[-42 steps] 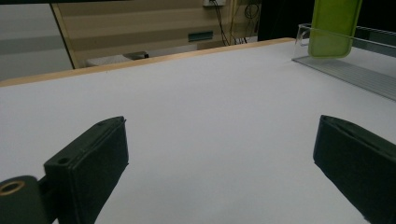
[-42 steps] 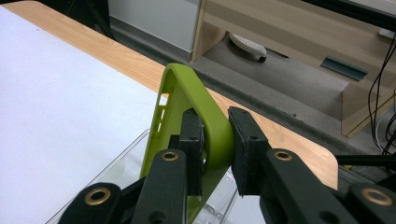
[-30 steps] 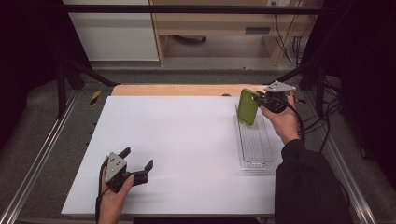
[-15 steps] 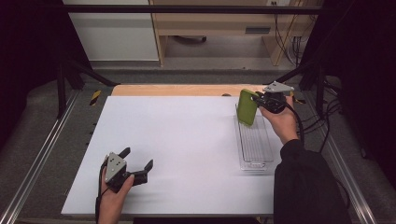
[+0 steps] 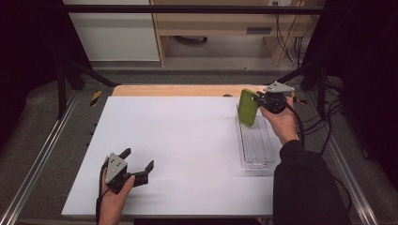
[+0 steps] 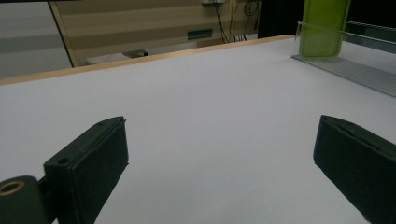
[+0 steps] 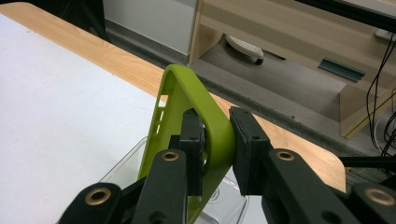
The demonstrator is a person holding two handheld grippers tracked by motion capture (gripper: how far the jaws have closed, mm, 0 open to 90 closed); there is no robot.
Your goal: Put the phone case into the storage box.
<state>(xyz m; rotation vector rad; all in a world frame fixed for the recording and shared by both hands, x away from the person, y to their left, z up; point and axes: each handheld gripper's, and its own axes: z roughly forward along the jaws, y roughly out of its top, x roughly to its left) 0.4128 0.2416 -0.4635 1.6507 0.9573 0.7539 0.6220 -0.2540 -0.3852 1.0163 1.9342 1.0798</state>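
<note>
Right fingers [image 7: 215, 140] clamped on green case [image 7: 187, 107] edge; left fingers [image 6: 224, 168] wide open, empty.

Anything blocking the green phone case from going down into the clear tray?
Nothing visible. The right gripper is clamped on the green plastic phone case, upright at the far end of the clear ribbed plastic tray. The tray's floor looks bare.

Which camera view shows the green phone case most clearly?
The right gripper view: the green phone case is close, pinched at its edge by the right claw. The high view shows it small, above the clear tray. The left gripper view shows it far away, cropped.
</note>
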